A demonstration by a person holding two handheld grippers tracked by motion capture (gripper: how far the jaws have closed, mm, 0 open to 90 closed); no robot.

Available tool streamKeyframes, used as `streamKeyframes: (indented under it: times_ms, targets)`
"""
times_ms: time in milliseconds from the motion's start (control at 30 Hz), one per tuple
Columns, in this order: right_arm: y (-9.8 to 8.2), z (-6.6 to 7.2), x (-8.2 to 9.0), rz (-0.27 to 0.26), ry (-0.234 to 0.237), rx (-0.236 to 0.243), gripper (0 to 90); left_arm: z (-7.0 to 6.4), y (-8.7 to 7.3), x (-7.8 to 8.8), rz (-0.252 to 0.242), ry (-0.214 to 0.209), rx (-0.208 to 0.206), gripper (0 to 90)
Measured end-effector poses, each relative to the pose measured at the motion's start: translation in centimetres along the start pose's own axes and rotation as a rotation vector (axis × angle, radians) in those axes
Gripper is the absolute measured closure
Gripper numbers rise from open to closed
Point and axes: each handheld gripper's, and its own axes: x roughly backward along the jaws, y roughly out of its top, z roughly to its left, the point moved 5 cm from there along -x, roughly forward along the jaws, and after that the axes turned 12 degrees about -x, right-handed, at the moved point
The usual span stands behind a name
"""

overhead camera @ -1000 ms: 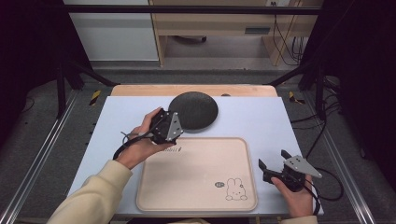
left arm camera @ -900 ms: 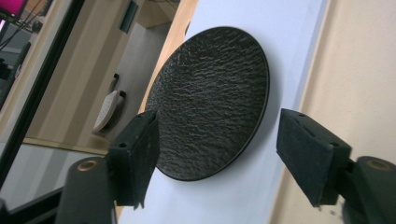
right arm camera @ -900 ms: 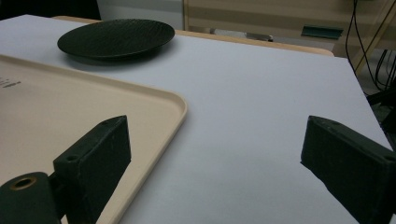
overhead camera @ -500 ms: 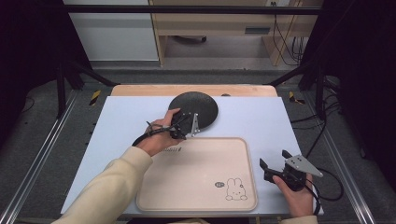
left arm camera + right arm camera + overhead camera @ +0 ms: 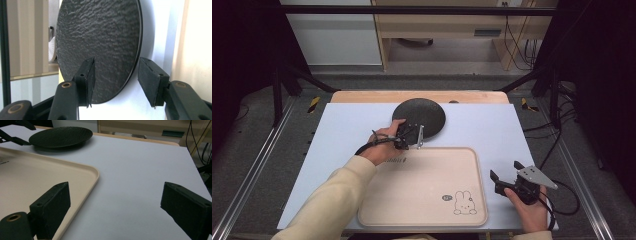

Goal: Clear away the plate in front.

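Left gripper (image 5: pixel 412 136) moved in on black plate's (image 5: pixel 419 116) seven-o'clock rim, jaws closing, half-open astride, not yet gripping; right gripper (image 5: pixel 507 174) wide open, empty.

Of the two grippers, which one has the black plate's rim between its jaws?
The left gripper: its jaws straddle the rim of the black plate. The right gripper is open beside the beige tray, holding nothing.

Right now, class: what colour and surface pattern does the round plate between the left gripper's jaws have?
The plate is black with a rippled texture; the left gripper view shows it best.
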Motion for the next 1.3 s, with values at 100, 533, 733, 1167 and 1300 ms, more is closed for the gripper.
streamKeyframes:
  times_ms: [100,533,733,1167,1300]
  targets:
    - [0.0,0.0,0.0,-0.001,0.0,0.001,9.0,-0.1,-0.7,-0.1,0.004,0.008,-0.017,48.0]
    - [0.0,0.0,0.0,0.002,-0.002,-0.001,9.1,-0.8,-1.7,-0.5,-0.058,0.071,-0.114,52.4]
    - [0.0,0.0,0.0,0.002,-0.001,-0.001,9.3,-1.5,-1.9,-1.2,-0.024,0.084,-0.163,52.2]
    - [-0.1,-0.1,0.0,0.005,-0.003,-0.004,9.7,-1.9,-1.1,-2.4,-0.011,0.137,-0.212,63.4]
    - [-0.1,-0.1,-0.1,0.008,-0.003,-0.003,9.8,-2.0,-0.8,-2.7,-0.001,0.154,-0.225,66.4]
